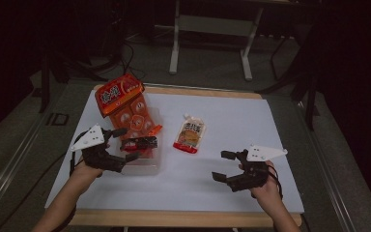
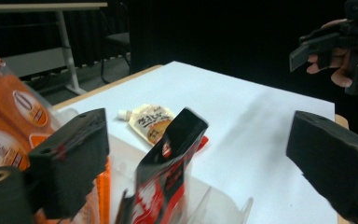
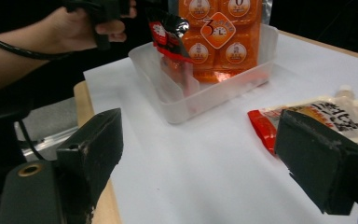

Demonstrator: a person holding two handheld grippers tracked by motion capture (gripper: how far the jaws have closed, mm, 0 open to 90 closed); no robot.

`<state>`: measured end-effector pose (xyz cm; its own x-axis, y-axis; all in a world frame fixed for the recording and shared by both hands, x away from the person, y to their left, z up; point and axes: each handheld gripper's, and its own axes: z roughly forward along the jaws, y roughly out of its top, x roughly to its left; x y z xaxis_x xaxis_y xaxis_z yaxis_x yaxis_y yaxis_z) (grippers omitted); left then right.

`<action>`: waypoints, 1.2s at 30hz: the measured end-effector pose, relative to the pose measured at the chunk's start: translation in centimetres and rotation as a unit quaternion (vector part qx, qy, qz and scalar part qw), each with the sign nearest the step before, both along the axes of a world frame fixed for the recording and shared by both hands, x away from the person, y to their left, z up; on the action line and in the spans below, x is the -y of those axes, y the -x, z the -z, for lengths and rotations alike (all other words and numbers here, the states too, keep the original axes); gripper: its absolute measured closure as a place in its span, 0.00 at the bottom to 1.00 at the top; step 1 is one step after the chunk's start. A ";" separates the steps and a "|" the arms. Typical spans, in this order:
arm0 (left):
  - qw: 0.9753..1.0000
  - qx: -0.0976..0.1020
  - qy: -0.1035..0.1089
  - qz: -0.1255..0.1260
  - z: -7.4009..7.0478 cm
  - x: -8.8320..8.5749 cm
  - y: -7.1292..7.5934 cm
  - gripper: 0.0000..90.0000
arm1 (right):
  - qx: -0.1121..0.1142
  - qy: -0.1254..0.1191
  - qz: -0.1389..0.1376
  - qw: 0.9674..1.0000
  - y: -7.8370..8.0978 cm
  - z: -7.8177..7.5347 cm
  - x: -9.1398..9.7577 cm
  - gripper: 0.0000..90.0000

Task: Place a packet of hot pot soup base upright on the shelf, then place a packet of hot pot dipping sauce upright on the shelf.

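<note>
A clear plastic bin (image 1: 147, 166) stands at the table's left, and an orange multi-pack (image 1: 125, 104) leans upright in its far end. A black-and-red packet (image 1: 140, 143) stands on end in the near part of the bin (image 3: 205, 95). My left gripper (image 1: 128, 144) hovers over it, open; in the left gripper view the packet (image 2: 168, 177) rises between the wide jaws, touching neither. A spouted pouch (image 1: 190, 135) lies flat mid-table. My right gripper (image 1: 221, 166) is open and empty at the front right, facing the pouch (image 3: 326, 116) and the bin.
The white sheet (image 1: 232, 121) covers a wooden tabletop whose edge (image 1: 183, 218) shows along the front. A white frame's legs (image 1: 175, 43) stand on the floor behind the table. Dark surroundings lie at both sides.
</note>
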<state>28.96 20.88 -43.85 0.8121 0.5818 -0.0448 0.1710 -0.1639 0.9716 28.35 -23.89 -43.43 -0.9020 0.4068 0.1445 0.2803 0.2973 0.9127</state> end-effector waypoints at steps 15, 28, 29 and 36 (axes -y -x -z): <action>1.000 0.002 0.014 -0.002 -0.6 1.7 2.7 0.02 | 0.055 0.022 0.033 0.998 0.1 -0.7 0.6 0.16; 0.999 0.000 0.024 0.033 0.1 4.1 5.3 0.02 | 0.030 0.013 0.080 0.996 -1.0 -0.9 0.5 0.12; 0.999 0.000 0.026 0.035 0.3 4.2 5.5 0.02 | 0.034 0.016 0.086 0.996 -1.2 -0.9 0.4 0.12; 0.999 -0.009 0.028 0.046 1.3 4.9 6.2 0.02 | 0.044 0.029 0.092 0.994 -2.1 -0.8 0.0 0.14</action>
